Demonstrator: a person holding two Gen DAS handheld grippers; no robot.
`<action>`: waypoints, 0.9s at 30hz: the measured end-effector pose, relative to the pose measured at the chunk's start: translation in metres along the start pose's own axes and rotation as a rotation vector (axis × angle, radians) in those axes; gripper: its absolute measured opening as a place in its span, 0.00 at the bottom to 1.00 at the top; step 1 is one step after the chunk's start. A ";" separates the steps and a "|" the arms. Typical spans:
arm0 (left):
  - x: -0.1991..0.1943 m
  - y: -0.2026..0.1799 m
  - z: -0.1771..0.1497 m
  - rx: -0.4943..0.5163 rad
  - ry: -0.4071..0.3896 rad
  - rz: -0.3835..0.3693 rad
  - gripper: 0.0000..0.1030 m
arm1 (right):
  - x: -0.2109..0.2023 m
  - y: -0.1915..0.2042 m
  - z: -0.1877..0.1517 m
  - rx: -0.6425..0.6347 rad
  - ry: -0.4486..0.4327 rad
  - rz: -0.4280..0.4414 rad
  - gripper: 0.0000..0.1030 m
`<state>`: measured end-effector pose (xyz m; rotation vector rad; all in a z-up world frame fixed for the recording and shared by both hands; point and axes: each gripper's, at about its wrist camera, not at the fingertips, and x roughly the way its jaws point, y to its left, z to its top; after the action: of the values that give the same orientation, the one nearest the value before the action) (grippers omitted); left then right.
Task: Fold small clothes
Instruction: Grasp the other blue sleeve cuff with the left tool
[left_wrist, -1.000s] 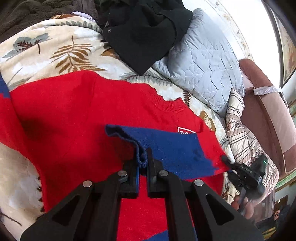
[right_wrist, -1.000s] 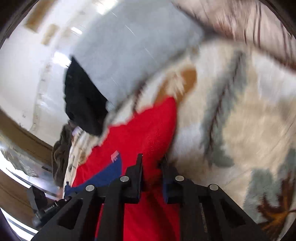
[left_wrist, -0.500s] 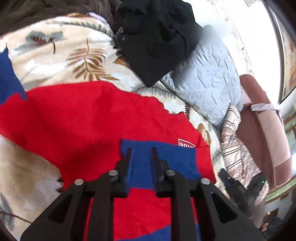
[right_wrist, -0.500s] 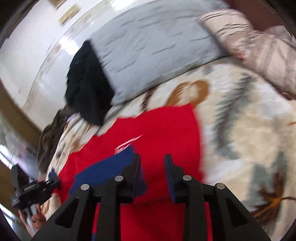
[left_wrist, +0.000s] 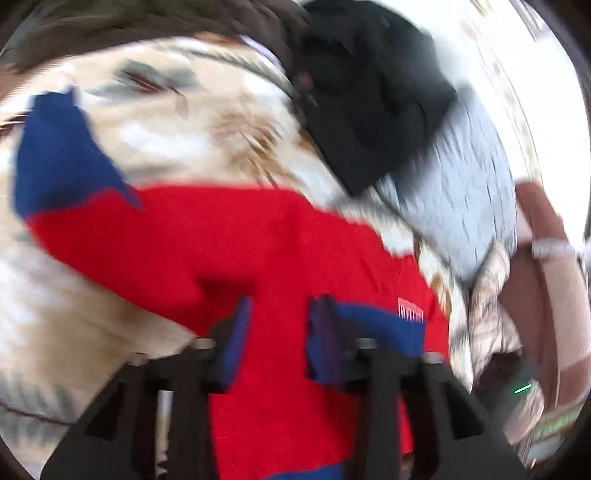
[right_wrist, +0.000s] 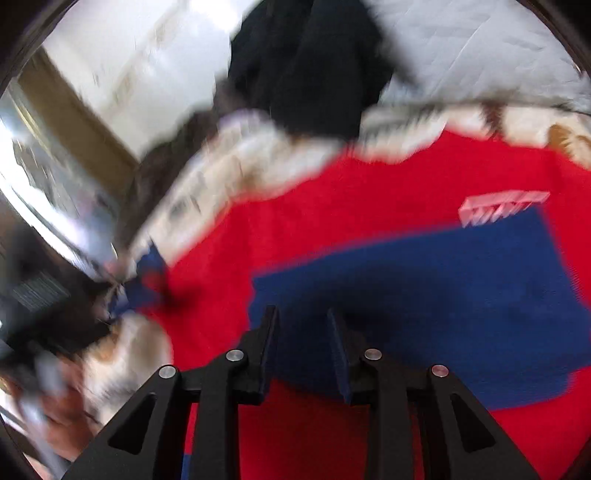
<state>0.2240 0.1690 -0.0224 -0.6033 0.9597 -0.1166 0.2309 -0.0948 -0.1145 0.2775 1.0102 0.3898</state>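
A red sweater (left_wrist: 229, 236) with blue sleeves lies flat on a leaf-patterned blanket (left_wrist: 177, 122). One blue sleeve (left_wrist: 384, 325) is folded across its chest, just below a white logo (right_wrist: 498, 206). The other blue sleeve (left_wrist: 62, 155) sticks out at the far left. My left gripper (left_wrist: 282, 301) hovers over the red body with its jaws opening and nothing between them. My right gripper (right_wrist: 302, 311) hangs above the left end of the folded sleeve (right_wrist: 424, 295); its jaws are opening slightly and hold nothing. Both views are motion-blurred.
A black garment (left_wrist: 369, 92) is heaped beyond the sweater, next to a grey quilted pillow (left_wrist: 469, 192). A striped cushion (left_wrist: 491, 314) and a brown sofa arm (left_wrist: 535, 288) lie to the right. Dark fleece (left_wrist: 147, 18) runs along the back.
My left gripper let go of the blue cuff, spread its jaws and drew back; the sleeve stays folded over the chest. My right gripper released the sweater's edge and swung left over it.
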 end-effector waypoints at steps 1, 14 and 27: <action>-0.010 0.012 0.007 -0.031 -0.024 0.005 0.50 | 0.004 0.004 -0.007 -0.044 -0.029 -0.025 0.30; -0.034 0.193 0.111 -0.376 -0.061 0.216 0.52 | 0.000 0.007 -0.014 -0.070 -0.081 -0.006 0.35; 0.064 0.118 0.164 -0.071 0.196 0.649 0.62 | -0.003 -0.008 -0.014 0.000 -0.095 0.097 0.36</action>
<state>0.3719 0.3150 -0.0625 -0.3234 1.3119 0.4448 0.2191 -0.1027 -0.1227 0.3434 0.9054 0.4605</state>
